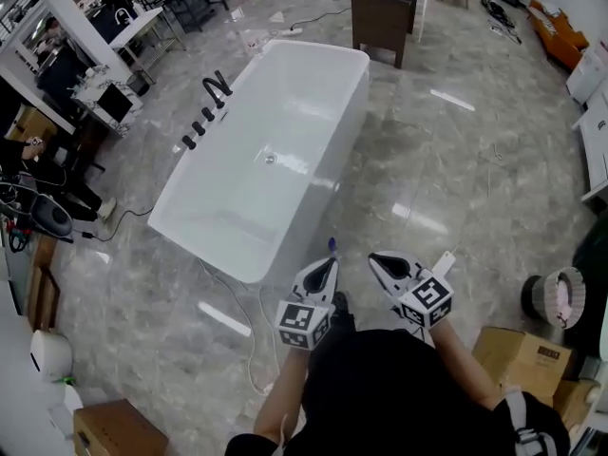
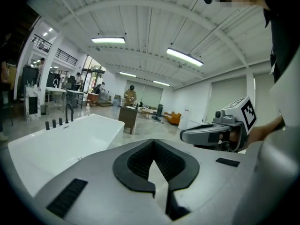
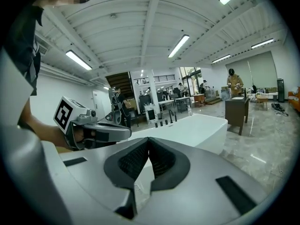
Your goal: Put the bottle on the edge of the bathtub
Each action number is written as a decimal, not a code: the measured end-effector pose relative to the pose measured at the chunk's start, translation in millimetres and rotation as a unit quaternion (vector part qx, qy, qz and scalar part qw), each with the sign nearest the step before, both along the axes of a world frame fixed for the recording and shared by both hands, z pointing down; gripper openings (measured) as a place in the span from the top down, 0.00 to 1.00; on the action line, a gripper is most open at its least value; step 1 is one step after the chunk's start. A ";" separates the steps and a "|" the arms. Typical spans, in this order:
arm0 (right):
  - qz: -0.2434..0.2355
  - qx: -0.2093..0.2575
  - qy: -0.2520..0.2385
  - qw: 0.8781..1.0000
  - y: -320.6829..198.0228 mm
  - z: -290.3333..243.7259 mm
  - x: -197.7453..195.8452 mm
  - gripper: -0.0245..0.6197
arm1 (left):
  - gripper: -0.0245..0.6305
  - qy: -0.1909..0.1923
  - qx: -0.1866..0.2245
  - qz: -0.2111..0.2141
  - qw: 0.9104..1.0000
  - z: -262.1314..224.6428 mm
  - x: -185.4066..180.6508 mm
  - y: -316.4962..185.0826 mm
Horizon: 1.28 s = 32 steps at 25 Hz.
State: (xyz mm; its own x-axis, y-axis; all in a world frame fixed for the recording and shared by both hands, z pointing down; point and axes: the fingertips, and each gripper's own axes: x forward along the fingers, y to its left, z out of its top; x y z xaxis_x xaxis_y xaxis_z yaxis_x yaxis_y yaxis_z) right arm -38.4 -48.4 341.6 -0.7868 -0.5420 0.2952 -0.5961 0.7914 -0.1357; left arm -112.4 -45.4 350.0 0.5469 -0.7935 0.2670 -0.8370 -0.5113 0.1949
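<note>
A white freestanding bathtub point(image 1: 285, 112) stands on the grey marble floor, with black taps point(image 1: 211, 103) on its left rim. It also shows in the left gripper view as the bathtub point(image 2: 70, 135) and in the right gripper view as the bathtub point(image 3: 197, 125). My left gripper point(image 1: 332, 260) and right gripper point(image 1: 373, 256) are held side by side near the tub's near right corner. Both are shut with nothing between the pads point(image 2: 140, 161) point(image 3: 161, 161). A small purple-topped thing point(image 1: 332, 245) sits just past the left tip; I cannot tell if it is the bottle.
A dark wooden cabinet point(image 1: 383, 12) stands beyond the tub. Cardboard boxes point(image 1: 521, 354) point(image 1: 114, 430) lie at the near right and near left. A white cable point(image 1: 252, 340) trails over the floor by the tub. Desks and equipment point(image 1: 104, 103) fill the left side.
</note>
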 end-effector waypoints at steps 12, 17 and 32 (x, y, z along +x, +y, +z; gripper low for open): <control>-0.053 -0.021 -0.015 0.998 149.5 18.0 104.7 0.94 | 0.94 0.046 -0.009 -0.050 0.998 -7.4 115.0 159.9; -0.066 -0.013 -0.029 0.997 187.1 -2.1 126.4 0.94 | 0.94 0.050 -0.017 -0.071 0.996 -19.0 133.6 208.4; -0.090 0.008 -0.077 0.993 276.2 -36.5 111.0 0.94 | 0.94 0.049 0.011 -0.073 0.996 -57.4 120.5 300.2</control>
State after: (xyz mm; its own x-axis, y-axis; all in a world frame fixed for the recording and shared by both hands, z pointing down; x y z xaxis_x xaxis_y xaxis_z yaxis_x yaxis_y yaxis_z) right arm 72.6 227.9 305.1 -0.9068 -0.3916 0.1558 -0.4173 0.8863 -0.2009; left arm 8.1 254.8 292.6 0.4482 -0.8712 0.2004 -0.8803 -0.3910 0.2688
